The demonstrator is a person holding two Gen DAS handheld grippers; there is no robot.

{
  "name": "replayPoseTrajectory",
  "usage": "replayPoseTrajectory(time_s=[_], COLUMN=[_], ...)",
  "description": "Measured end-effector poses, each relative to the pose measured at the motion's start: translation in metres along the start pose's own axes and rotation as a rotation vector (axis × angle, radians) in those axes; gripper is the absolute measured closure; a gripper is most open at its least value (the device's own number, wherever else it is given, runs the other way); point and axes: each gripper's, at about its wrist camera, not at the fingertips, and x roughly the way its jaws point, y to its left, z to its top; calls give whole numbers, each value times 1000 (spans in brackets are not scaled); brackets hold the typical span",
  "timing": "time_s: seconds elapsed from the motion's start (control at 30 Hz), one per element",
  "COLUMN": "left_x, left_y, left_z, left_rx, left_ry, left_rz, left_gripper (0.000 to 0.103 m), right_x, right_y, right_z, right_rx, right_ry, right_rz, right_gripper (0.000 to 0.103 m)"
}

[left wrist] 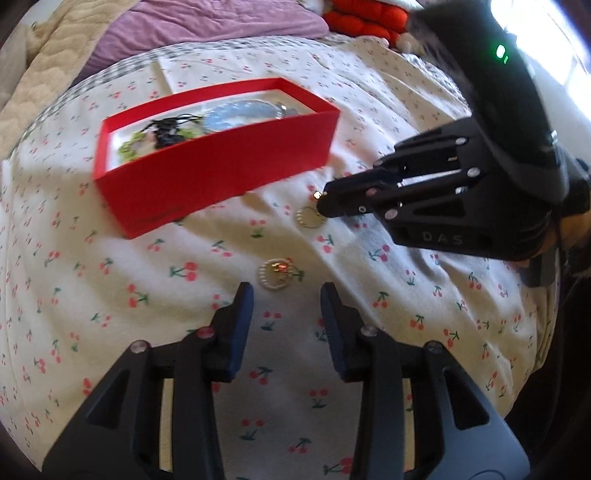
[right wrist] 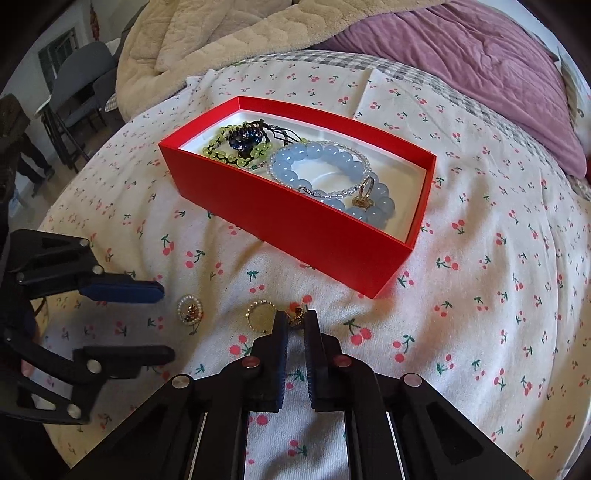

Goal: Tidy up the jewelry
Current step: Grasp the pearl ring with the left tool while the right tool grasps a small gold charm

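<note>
Red box point(right wrist: 295, 221) holds bead bracelets point(right wrist: 332, 166); right tool point(right wrist: 295, 321) pinching earring point(right wrist: 297, 316); left tool point(left wrist: 286, 295) open, empty.

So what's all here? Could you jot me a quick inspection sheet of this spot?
Surface: cherry-print bedsheet.
Job's things: red box holding blue bead bracelet and green bead bracelet; pearl brooch, gold ring and small gold piece on the sheet.
Clutter: nothing seen.
Grippers: left hand-held gripper open near the brooch; right hand-held gripper closed on the small gold piece.
Cables: nothing seen.
Surroundings: purple quilt, beige blanket.
</note>
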Motion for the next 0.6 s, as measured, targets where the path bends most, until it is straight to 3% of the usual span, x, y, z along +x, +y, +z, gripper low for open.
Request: replayPoseTrajectory(time_s=[0.33,0.4,0.6], left_x=[8,12,0], left_y=[1,3,0], left_z=[10,10,13], left_rx=[-15,-24,-14], left_ry=[3,13,-31], left_rz=[6,13,8], left_gripper=[86,98,103], right_x=[-11,-13,-19], right_y=[4,3,-2], right_z=[-12,-13,-13], right_rx=[-9,-8,5], right_ry=[4,3,-6], right_rz=[25,24,22], right_gripper=[94,94,94])
